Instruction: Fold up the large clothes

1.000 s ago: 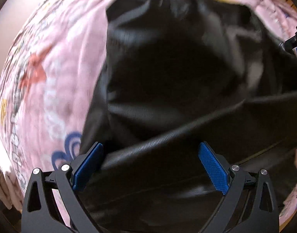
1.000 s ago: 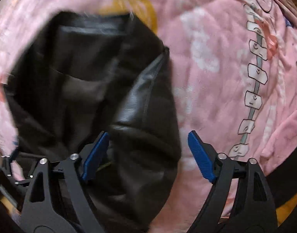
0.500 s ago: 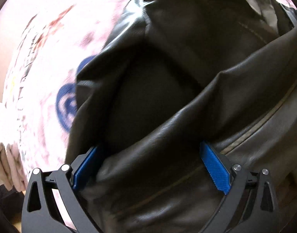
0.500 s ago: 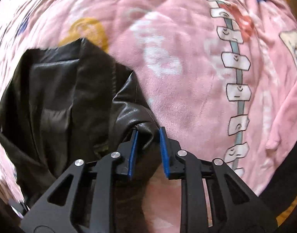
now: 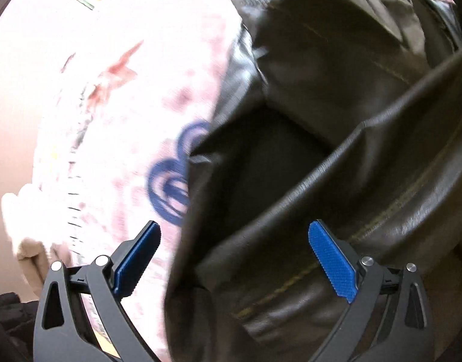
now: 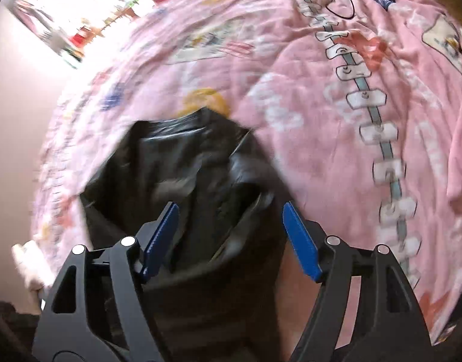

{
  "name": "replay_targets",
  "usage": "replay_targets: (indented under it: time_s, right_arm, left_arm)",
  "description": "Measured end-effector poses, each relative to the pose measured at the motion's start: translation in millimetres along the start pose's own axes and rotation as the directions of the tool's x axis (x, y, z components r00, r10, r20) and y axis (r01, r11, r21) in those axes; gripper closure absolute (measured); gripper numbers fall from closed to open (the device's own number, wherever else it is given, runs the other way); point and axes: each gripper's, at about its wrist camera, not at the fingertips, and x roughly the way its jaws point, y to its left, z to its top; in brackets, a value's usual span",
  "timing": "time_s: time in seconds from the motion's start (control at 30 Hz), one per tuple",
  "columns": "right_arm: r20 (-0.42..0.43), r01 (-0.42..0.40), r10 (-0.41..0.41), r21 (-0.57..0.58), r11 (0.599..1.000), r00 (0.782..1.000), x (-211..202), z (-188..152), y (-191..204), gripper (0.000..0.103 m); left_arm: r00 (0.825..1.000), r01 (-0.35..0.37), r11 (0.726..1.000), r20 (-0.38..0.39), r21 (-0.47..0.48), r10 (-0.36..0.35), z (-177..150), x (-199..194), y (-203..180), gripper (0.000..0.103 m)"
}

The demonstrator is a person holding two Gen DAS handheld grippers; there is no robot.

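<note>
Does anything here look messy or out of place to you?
Only the black leather jacket looks untidy: it lies rumpled on the pink blanket, with panels bunched over each other rather than flat. Nothing appears torn or spilled. Both views are blurred, so finer detail is unclear.

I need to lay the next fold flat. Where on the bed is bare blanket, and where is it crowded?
Right wrist view: the pink blanket lies bare right of the black leather jacket, around the printed track, and beyond its far edge. Left wrist view: a bare strip left of the jacket, by the blue print. Crowded: under both tongs, where the jacket bunches.
</note>
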Motion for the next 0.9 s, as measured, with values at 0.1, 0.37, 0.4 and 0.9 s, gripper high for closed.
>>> replay_targets:
  time_s: [0.1,0.37,0.4,0.9]
  right_arm:
    - [-0.028,0.038,-0.038,0.007,0.999,0.999,-15.0,-56.9,-2.2,0.031]
    - [-0.188,0.218,-0.235,-0.104,0.97,0.954,41.7,-179.3,-10.6,0.031]
    - [-0.197,0.284,-0.304,-0.125,0.951,0.932,50.2,-185.7,-14.3,0.031]
    - [-0.147,0.335,-0.327,0.031,0.942,0.934,45.2,-184.7,-42.8,0.031]
  left_arm:
    - [0.998,-0.004,1.0,0.055,0.006,0.004,15.0,-19.6,-6.6,0.007]
    - [1.0,-0.001,0.997,0.031,0.082,-0.001,50.7,16.6,-48.2,0.007]
    - [1.0,-0.001,0.997,0.027,0.073,-0.001,47.2,21.3,-44.7,0.007]
    - [0.991,0.13,0.989,-0.012,0.07,-0.13,26.2,30.4,-26.4,0.007]
